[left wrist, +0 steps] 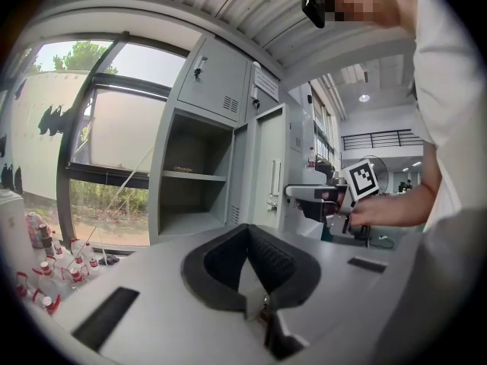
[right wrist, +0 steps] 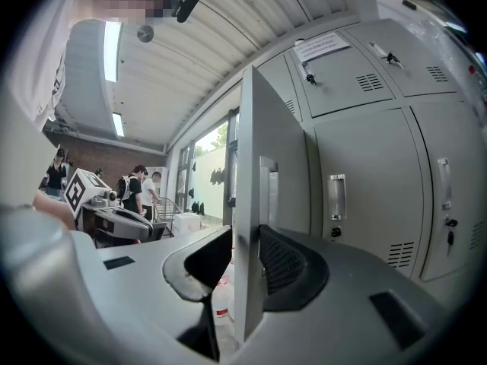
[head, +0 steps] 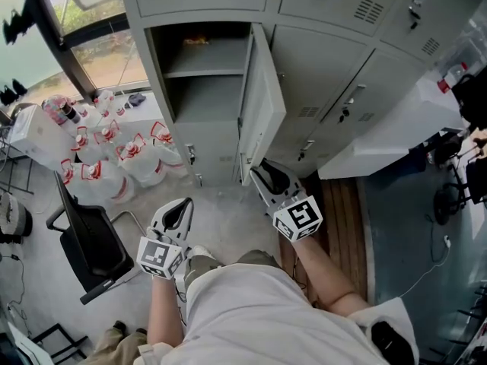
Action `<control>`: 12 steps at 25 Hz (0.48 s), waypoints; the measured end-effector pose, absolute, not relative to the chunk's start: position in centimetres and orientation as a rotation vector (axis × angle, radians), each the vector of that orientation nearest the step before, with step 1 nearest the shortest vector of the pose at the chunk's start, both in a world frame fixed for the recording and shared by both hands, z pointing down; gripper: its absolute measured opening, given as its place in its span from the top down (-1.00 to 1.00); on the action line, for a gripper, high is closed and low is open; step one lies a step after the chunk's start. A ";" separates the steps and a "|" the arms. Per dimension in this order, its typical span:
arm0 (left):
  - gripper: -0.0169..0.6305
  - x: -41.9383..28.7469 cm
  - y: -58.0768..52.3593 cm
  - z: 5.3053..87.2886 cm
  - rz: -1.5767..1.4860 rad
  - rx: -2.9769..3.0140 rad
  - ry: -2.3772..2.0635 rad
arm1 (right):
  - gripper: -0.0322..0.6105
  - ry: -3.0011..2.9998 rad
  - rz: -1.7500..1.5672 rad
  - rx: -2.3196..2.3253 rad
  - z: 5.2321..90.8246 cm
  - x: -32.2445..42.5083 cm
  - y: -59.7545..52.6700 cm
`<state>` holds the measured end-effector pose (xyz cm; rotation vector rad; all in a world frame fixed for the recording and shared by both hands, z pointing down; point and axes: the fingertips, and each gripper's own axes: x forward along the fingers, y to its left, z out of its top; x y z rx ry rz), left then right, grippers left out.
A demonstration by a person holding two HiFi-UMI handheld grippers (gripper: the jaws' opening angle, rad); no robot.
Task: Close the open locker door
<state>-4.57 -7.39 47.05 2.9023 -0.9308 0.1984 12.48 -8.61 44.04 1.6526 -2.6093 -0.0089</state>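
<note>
The grey locker door (head: pixel 262 105) stands swung out from its open compartment (head: pixel 202 90), which has one shelf. My right gripper (head: pixel 262 169) is at the door's lower free edge. In the right gripper view the door's edge (right wrist: pixel 247 204) runs straight up between the two black pads (right wrist: pixel 285 265), and both pads lie against it. My left gripper (head: pixel 179 207) hangs lower left, away from the lockers, with nothing in it. Its pads (left wrist: pixel 266 257) meet at the tip. The left gripper view also shows the open door (left wrist: pixel 270 173) and the right gripper's marker cube (left wrist: pixel 361 179).
Several clear water bottles with red labels (head: pixel 114 158) crowd the floor left of the lockers. A black chair (head: pixel 91 242) stands at lower left. A white counter (head: pixel 396 128) juts out at right. Shut locker doors (right wrist: pixel 358 181) lie right of the open one. People stand far off (right wrist: pixel 141 188).
</note>
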 end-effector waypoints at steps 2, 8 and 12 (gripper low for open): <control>0.94 -5.3 -7.8 47.1 0.196 2.897 -0.937 | 0.58 -2.610 -0.016 1.652 44.0 11.7 -9.1; 0.94 -6.9 -9.2 47.0 0.186 2.895 -0.939 | 0.60 -2.603 -0.035 1.654 43.8 9.5 -10.2; 0.94 -7.9 -10.2 46.9 0.186 2.903 -0.922 | 0.61 -2.593 -0.048 1.668 43.8 7.9 -11.0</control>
